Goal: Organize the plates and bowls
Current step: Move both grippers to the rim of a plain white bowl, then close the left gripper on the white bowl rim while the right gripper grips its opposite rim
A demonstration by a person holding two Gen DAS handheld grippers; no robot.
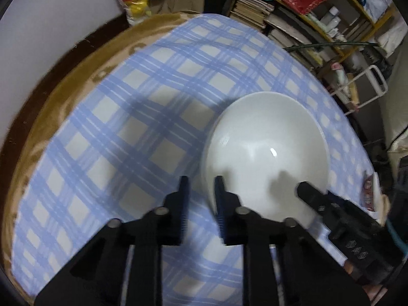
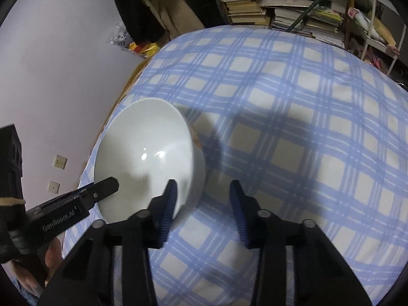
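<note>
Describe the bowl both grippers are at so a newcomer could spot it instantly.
Find the blue-and-white checked cloth over the table. On it sits one plain glossy white bowl, empty, with a gripper at each side of its near rim. It is the only dish fully in view.

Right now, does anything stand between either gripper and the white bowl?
Nothing visible. The rim of the white bowl lies between the fingers of the left gripper and of the right gripper, on opposite sides; around it only checked cloth.

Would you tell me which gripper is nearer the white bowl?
Left, narrowly: the left gripper closely straddles one rim of the white bowl; the right gripper straddles the opposite rim, jaws wider.
</note>
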